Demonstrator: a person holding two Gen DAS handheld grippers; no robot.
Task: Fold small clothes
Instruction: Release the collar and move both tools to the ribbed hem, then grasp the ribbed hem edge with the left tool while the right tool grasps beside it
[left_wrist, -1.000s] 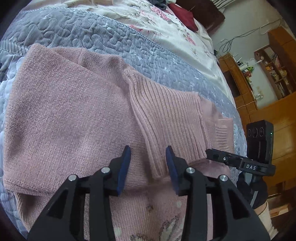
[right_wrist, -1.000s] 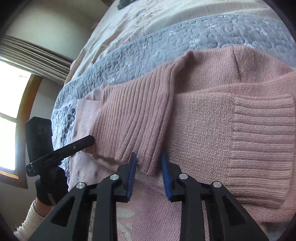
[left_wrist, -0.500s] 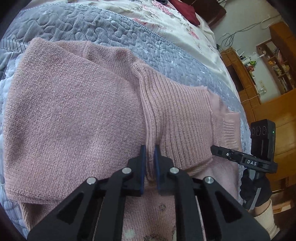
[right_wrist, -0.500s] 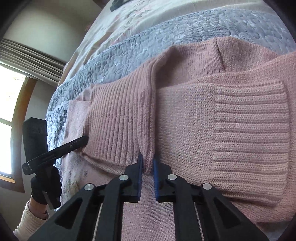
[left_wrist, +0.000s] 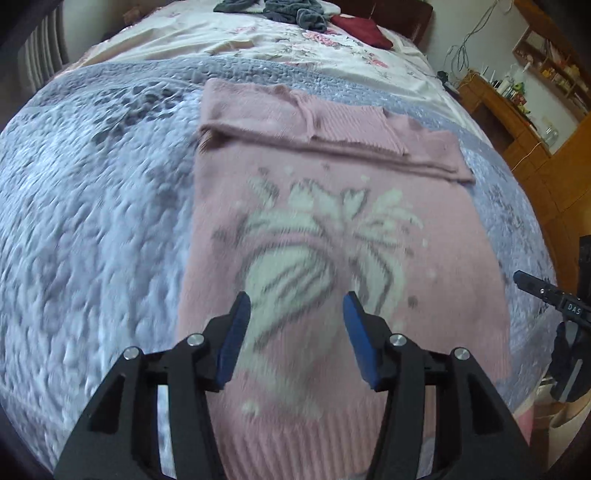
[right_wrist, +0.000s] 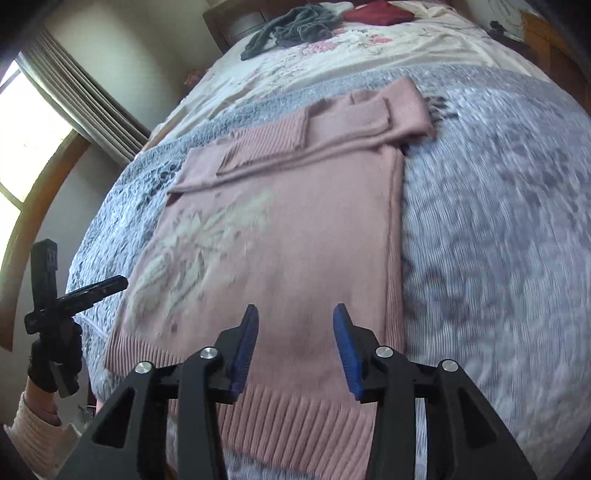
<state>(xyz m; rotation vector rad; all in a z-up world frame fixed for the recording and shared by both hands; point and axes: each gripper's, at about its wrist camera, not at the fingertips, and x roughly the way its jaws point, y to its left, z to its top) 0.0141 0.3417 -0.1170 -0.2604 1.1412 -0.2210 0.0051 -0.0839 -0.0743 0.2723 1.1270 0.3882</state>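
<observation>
A pink knit sweater (left_wrist: 332, 192) with a white and grey pattern lies flat on the grey quilt (left_wrist: 92, 221), its sleeves (left_wrist: 332, 125) folded across the far end. My left gripper (left_wrist: 295, 332) hovers open above the sweater's lower half, nothing between its blue pads. The same sweater (right_wrist: 295, 229) shows in the right wrist view, ribbed hem (right_wrist: 288, 417) nearest me. My right gripper (right_wrist: 293, 343) is open over the hem end, holding nothing. Each view catches the other gripper at its edge, held in a gloved hand (right_wrist: 55, 358).
The grey quilt (right_wrist: 498, 240) covers the near half of the bed. A floral sheet (right_wrist: 369, 55) lies beyond with dark grey clothes (right_wrist: 291, 26) and a dark red garment (left_wrist: 360, 29). Wooden shelving (left_wrist: 517, 110) stands right of the bed, a curtained window (right_wrist: 44, 122) left.
Both grippers were shut on the folded sleeve cuffs half a second ago; they have let go, opened wide and pulled back toward the hem, so the whole sweater is in view.
</observation>
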